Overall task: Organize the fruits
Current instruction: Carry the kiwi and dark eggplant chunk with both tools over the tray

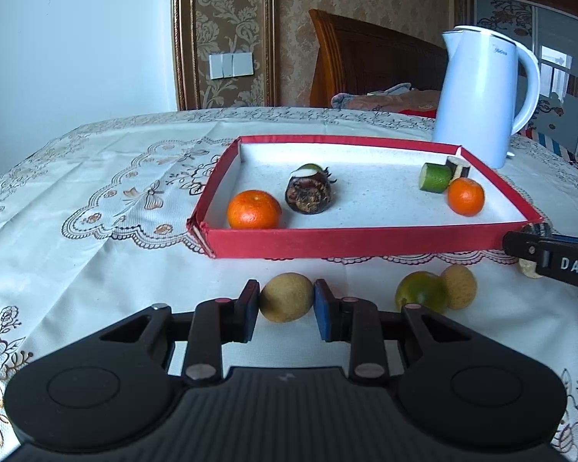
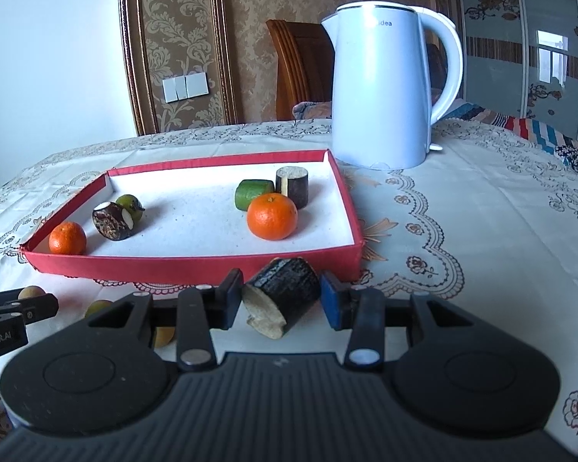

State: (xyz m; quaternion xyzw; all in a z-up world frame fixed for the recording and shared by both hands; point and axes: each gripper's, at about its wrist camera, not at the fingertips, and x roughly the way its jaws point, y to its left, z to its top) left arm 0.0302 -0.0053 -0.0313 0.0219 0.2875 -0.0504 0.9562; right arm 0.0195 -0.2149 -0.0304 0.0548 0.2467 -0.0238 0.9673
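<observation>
My left gripper is shut on a round tan fruit on the tablecloth, just in front of the red tray. My right gripper is shut on a dark cylinder piece with a pale cut end, close to the tray's near right corner. In the tray lie two tangerines, a dark brown bulb, a green piece and a dark piece. A green-orange fruit and another tan fruit lie loose in front of the tray.
A white electric kettle stands behind the tray's far right corner. A patterned lace tablecloth covers the table. A wooden chair back and clothing show beyond the far edge. The right gripper's body shows at the right edge of the left wrist view.
</observation>
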